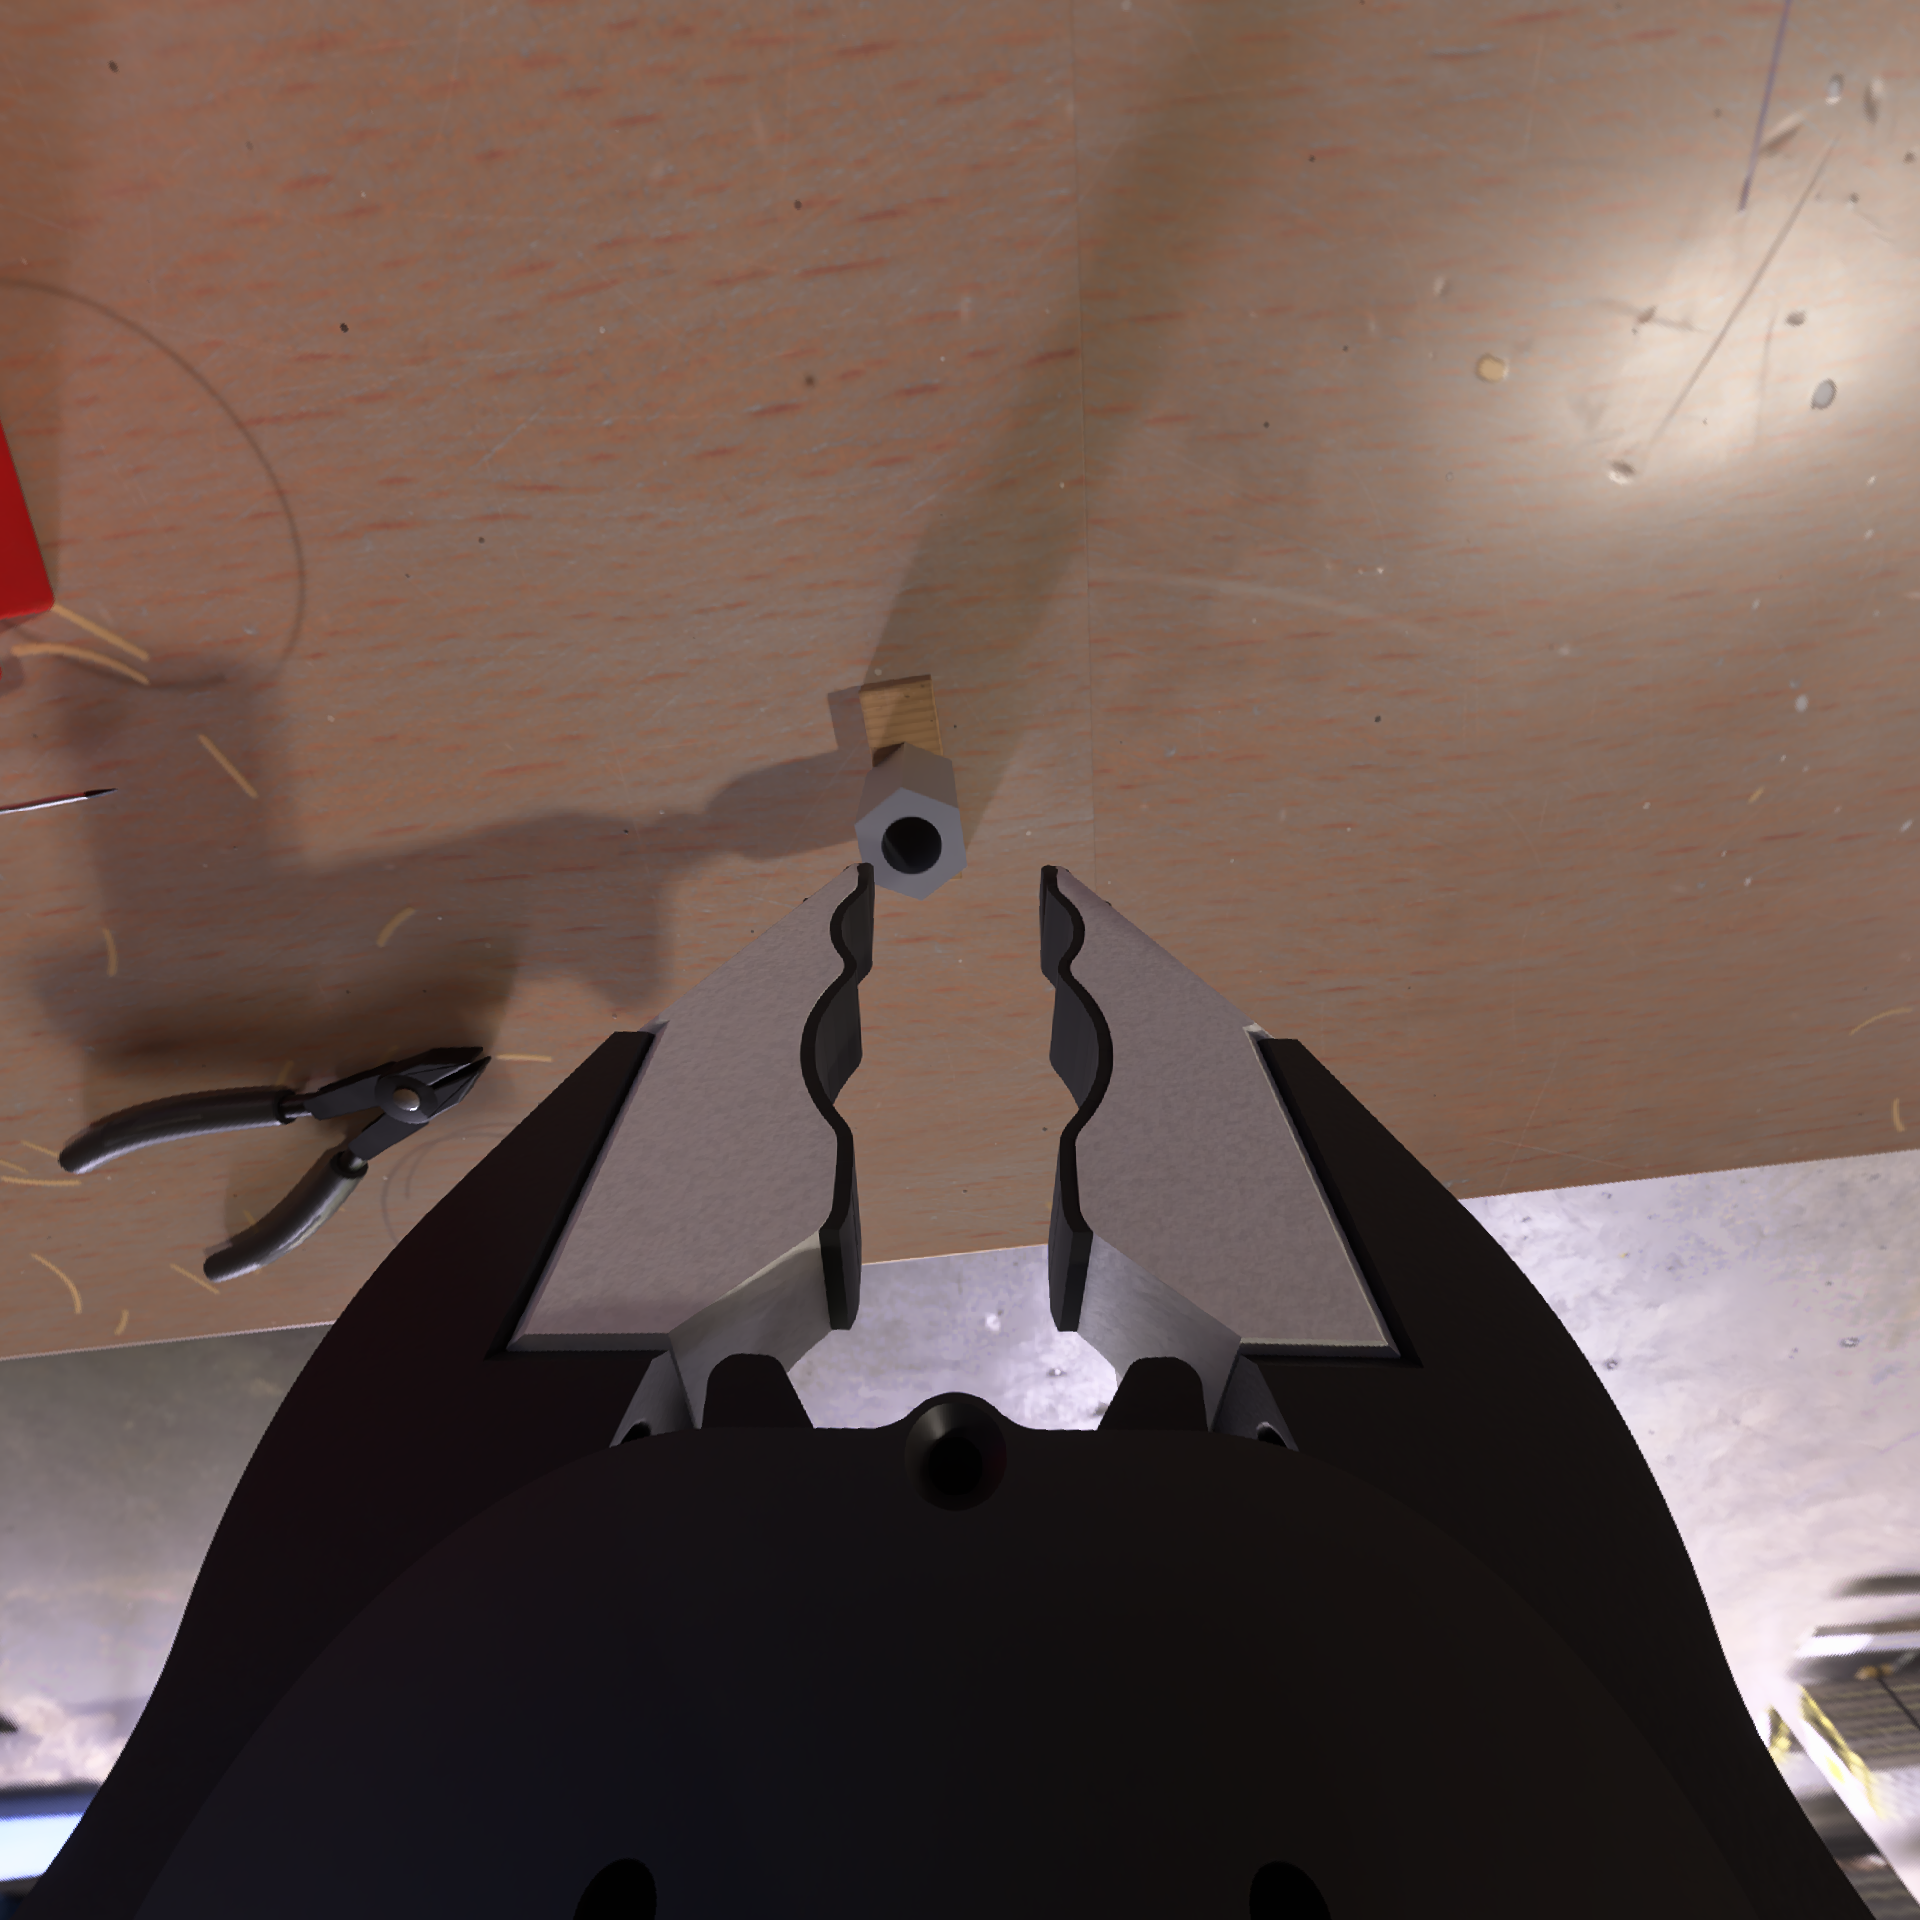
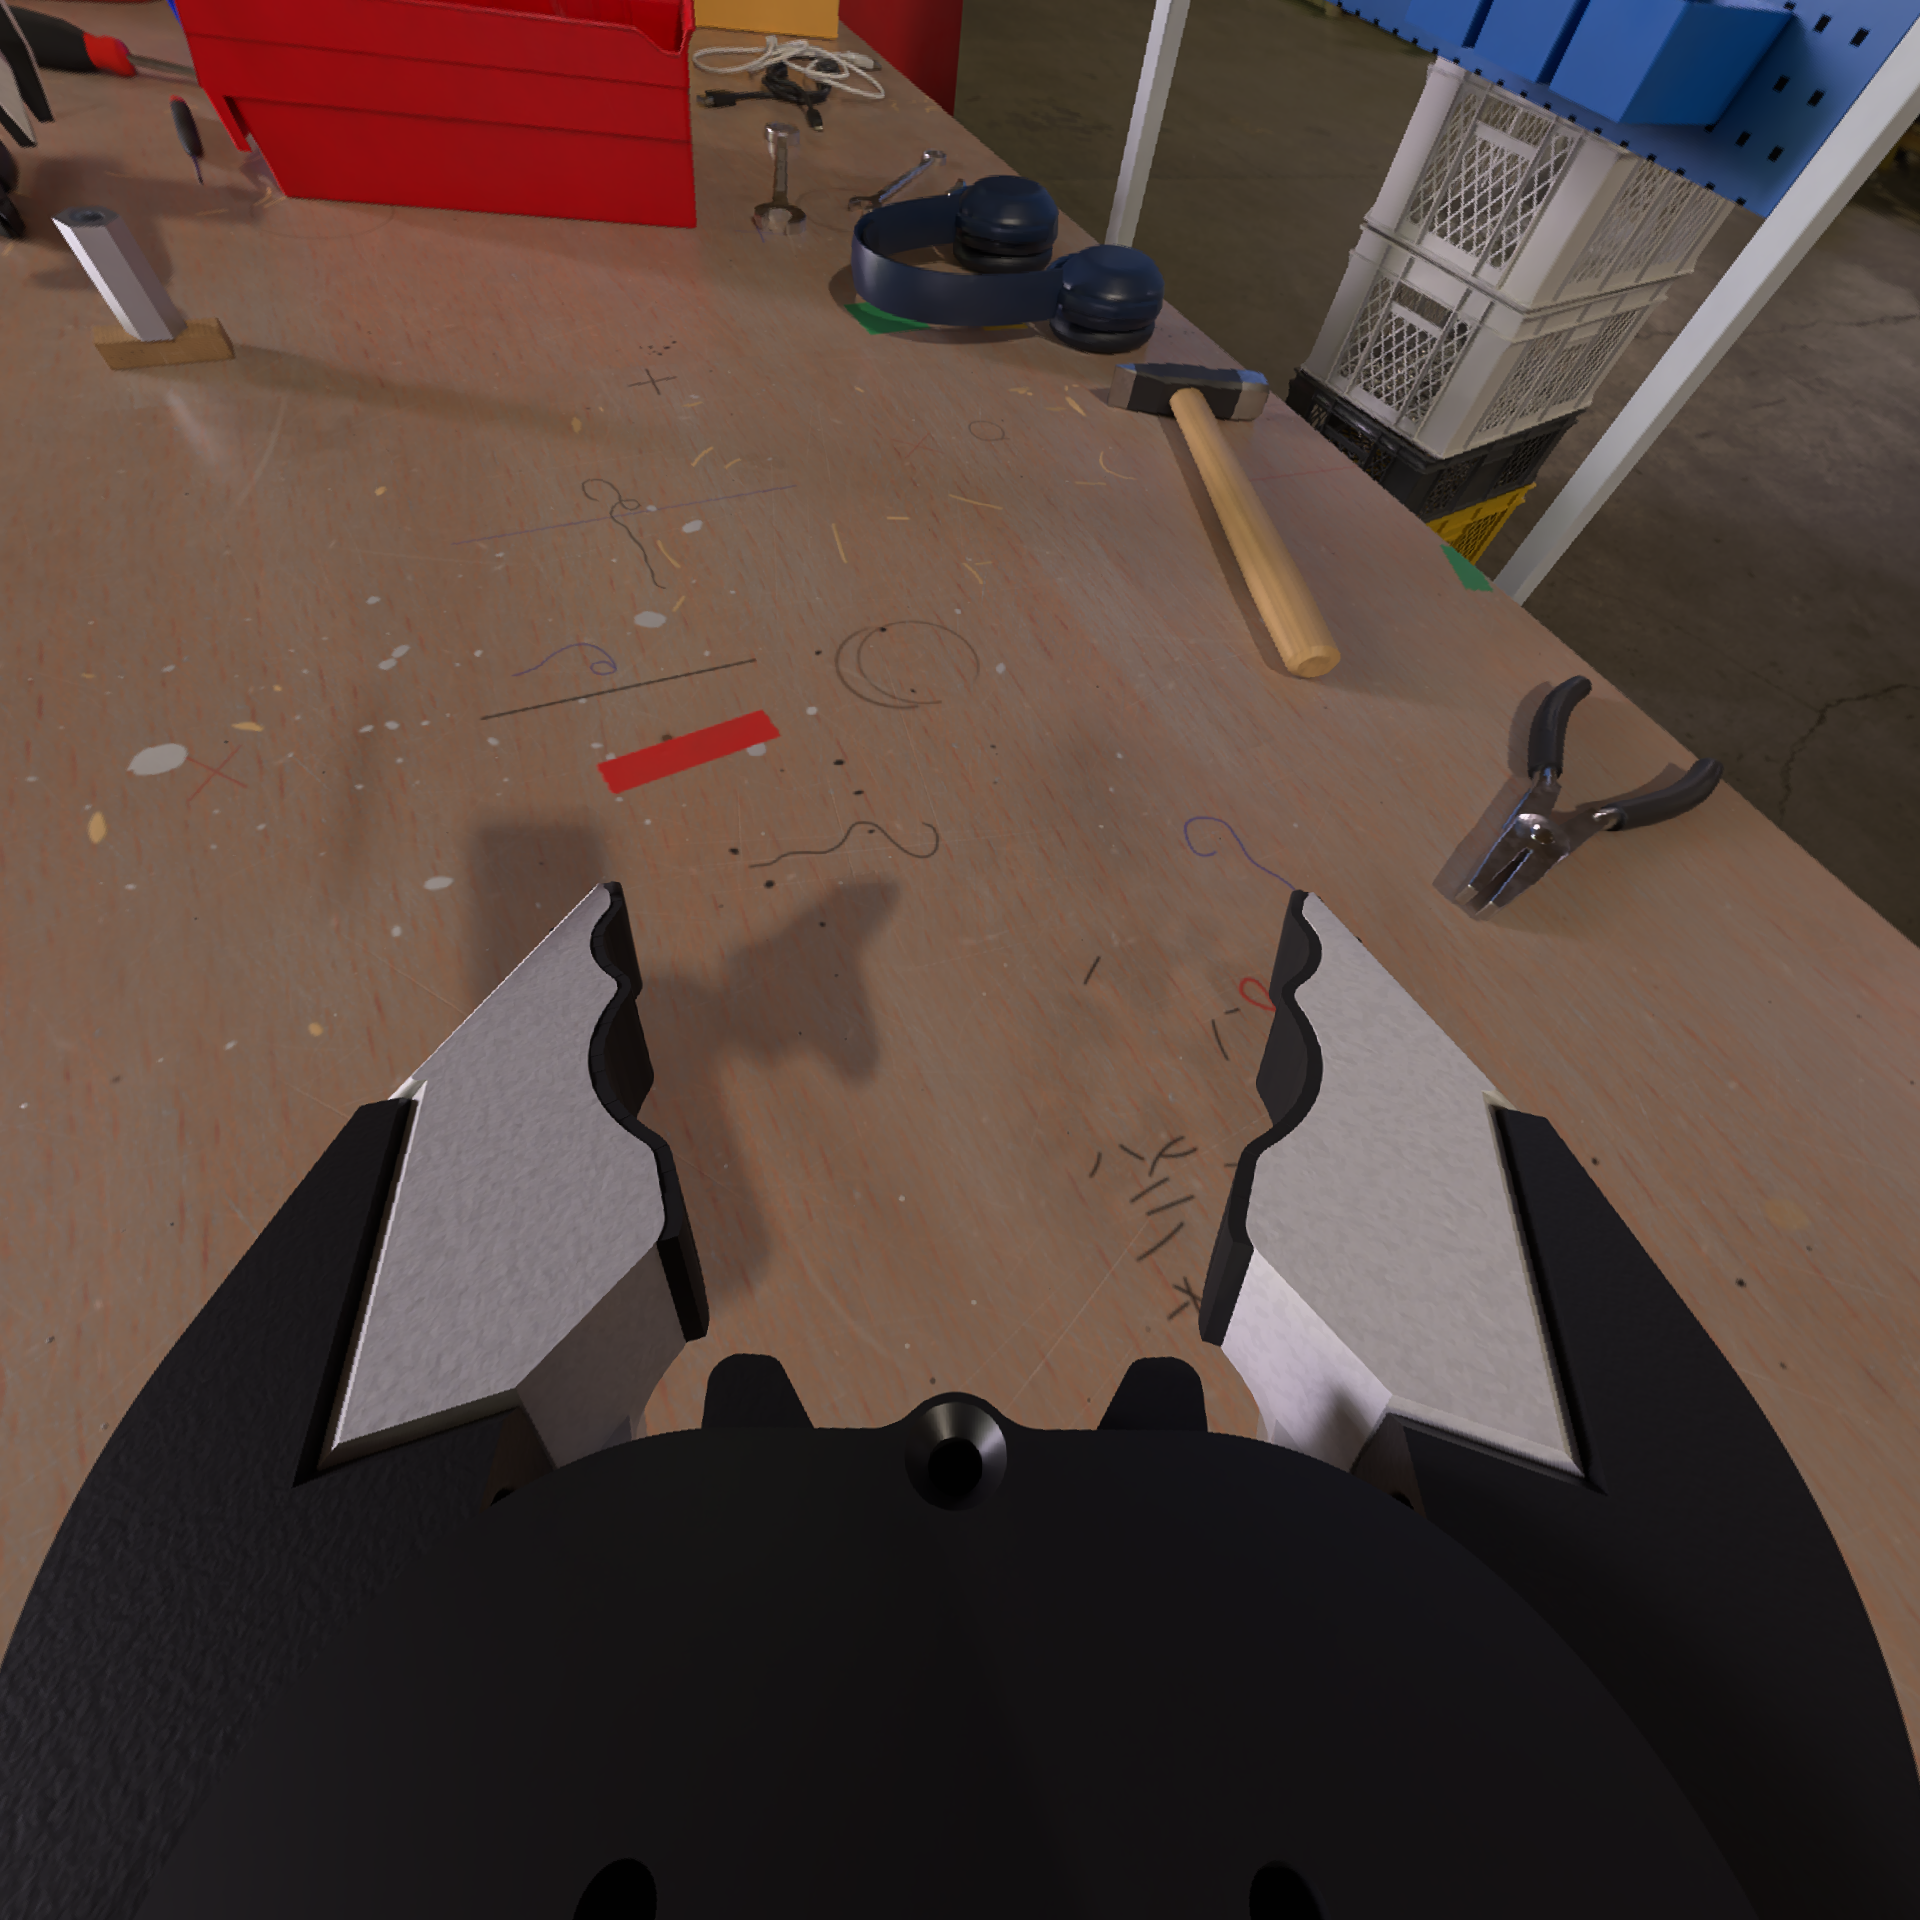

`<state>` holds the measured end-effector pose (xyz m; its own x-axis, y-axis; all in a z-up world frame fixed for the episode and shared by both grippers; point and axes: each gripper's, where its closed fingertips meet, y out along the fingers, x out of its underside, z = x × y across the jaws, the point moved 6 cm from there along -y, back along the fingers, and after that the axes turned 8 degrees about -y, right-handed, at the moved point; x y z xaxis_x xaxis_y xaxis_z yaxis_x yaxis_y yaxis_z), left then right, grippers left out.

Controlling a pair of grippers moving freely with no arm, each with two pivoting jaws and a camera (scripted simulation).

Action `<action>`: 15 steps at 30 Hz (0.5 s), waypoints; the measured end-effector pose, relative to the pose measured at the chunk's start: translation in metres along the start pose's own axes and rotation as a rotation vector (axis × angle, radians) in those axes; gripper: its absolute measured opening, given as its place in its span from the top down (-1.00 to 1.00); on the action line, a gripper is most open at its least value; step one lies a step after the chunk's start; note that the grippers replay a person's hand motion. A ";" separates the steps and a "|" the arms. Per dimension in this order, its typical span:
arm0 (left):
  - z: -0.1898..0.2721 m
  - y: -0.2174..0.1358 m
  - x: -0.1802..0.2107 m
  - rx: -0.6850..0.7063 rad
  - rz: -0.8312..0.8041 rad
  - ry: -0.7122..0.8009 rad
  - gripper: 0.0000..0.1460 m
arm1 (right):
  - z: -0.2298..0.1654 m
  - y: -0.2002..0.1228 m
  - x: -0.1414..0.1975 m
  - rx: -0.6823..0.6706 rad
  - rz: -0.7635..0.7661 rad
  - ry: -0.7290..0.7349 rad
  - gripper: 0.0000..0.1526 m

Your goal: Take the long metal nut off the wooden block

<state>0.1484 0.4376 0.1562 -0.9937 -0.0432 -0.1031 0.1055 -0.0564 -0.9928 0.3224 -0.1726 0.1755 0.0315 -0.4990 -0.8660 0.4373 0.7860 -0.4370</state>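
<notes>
The long metal nut (image 1: 910,831) is a grey hexagonal piece that stands upright on a small wooden block (image 1: 900,713). In the left wrist view I look down on its open top. My left gripper (image 1: 956,878) is open above it, and the nut shows just beyond the left fingertip, not between the fingers. In the right wrist view the nut (image 2: 116,272) and the block (image 2: 166,345) stand far off at the upper left. My right gripper (image 2: 951,899) is open wide and empty over the wooden bench.
Black pliers (image 1: 281,1143) lie left of my left gripper, near the bench's front edge. In the right wrist view a red bin (image 2: 447,104), blue headphones (image 2: 1008,265), a hammer (image 2: 1231,499) and pliers (image 2: 1569,800) lie on the bench. White crates (image 2: 1507,260) stand beyond its right edge.
</notes>
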 end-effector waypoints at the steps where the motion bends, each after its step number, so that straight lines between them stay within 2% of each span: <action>1: 0.000 0.001 -0.003 -0.005 -0.013 -0.011 0.56 | 0.001 -0.001 0.002 -0.002 0.002 0.005 -0.59; 6: -0.005 0.006 -0.014 -0.033 -0.143 -0.093 0.51 | 0.005 -0.005 0.009 -0.008 0.022 0.020 -0.59; 10: -0.008 0.013 -0.016 -0.040 -0.277 -0.129 0.34 | 0.008 -0.009 0.017 -0.010 0.038 0.039 -0.59; 12: -0.007 0.016 -0.017 -0.046 -0.309 -0.134 0.24 | 0.010 -0.012 0.022 -0.009 0.047 0.053 -0.59; 15: -0.005 0.020 -0.016 -0.037 -0.318 -0.148 0.21 | 0.013 -0.015 0.028 -0.010 0.056 0.065 -0.59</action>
<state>0.1663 0.4417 0.1377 -0.9602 -0.1737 0.2188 -0.2126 -0.0541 -0.9756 0.3281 -0.2033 0.1607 -0.0026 -0.4298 -0.9029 0.4271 0.8159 -0.3896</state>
